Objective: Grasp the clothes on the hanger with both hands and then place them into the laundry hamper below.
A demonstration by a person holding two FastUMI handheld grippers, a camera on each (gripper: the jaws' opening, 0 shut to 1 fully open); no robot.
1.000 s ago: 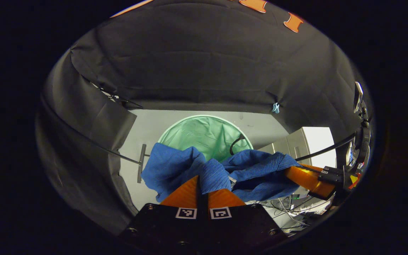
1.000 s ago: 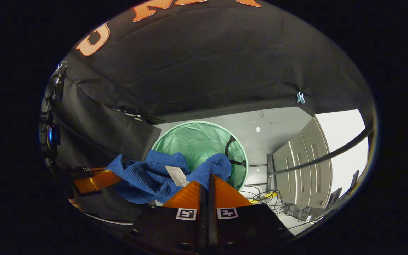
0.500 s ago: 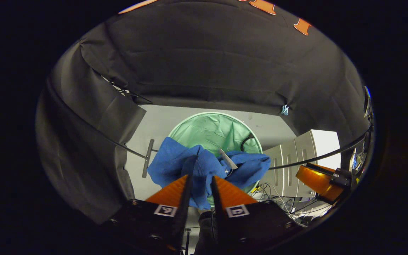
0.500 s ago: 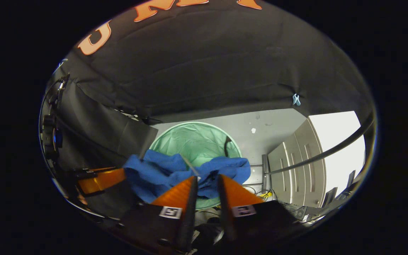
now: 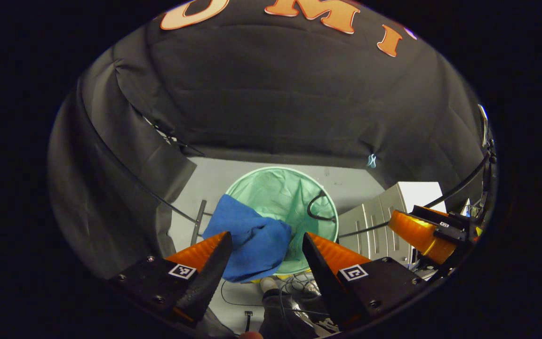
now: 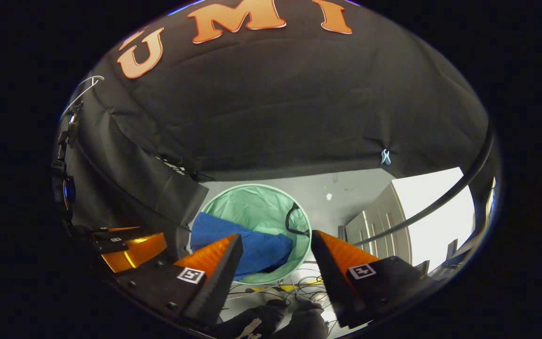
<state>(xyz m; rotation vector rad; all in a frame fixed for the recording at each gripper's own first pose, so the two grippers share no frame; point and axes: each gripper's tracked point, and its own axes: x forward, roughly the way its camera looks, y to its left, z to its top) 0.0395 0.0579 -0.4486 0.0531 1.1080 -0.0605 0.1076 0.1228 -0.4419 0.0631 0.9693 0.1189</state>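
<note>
The blue garment lies bunched in the round pale green hamper, draped over its near left rim. In the right gripper view the same blue garment rests inside the hamper. My left gripper hangs above it, open, with nothing between its orange fingers. My right gripper is open too and holds nothing. The right gripper shows at the right of the left gripper view; the left gripper shows at the left of the right gripper view.
The hamper stands on a grey floor against the black cloth wall. A black handle loop hangs inside the hamper. Grey cabinets stand to the right. A dark rail crosses at the right. Cables lie on the floor below.
Both grippers went from shut on the blue garment to wide open. The garment dropped out of them into the hamper. Both grippers rose a little.
</note>
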